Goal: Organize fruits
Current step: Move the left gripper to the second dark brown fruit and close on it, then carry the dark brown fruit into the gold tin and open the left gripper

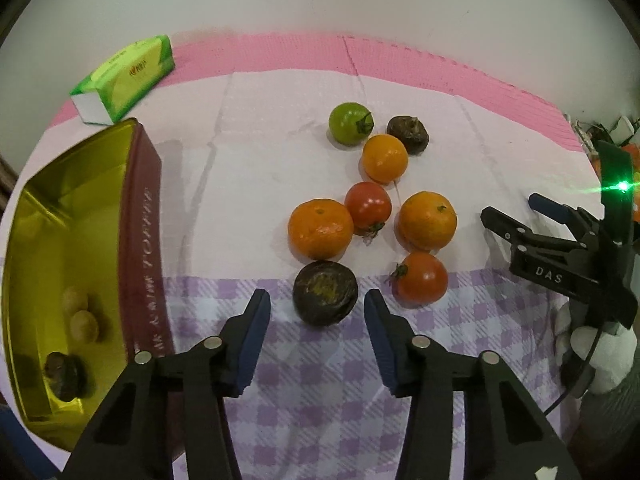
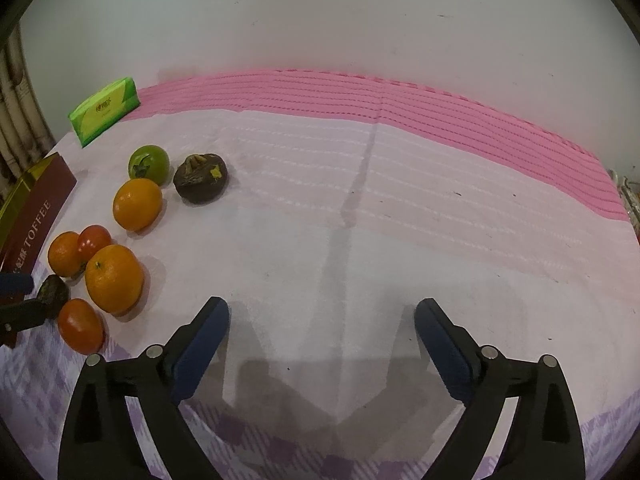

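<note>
Left gripper (image 1: 317, 308) is hanging wide open with its fingers flanking the dark fruit (image 1: 325, 293) but not touching it — judged the pick step, calling for a short advance and a close before carrying it left to the gold tin (image 1: 76, 216), whose tall red wall (image 1: 144, 232) needs clearing. Right gripper (image 2: 322, 320) is spreading wide and empty over bare cloth (image 2: 360, 220), well apart from the fruit cluster at its left — open room all around.

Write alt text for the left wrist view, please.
The open left gripper points at a dark fruit lying between its fingertips. Oranges and tomatoes lie beyond on the cloth, and a gold tin at left holds three small items.
</note>
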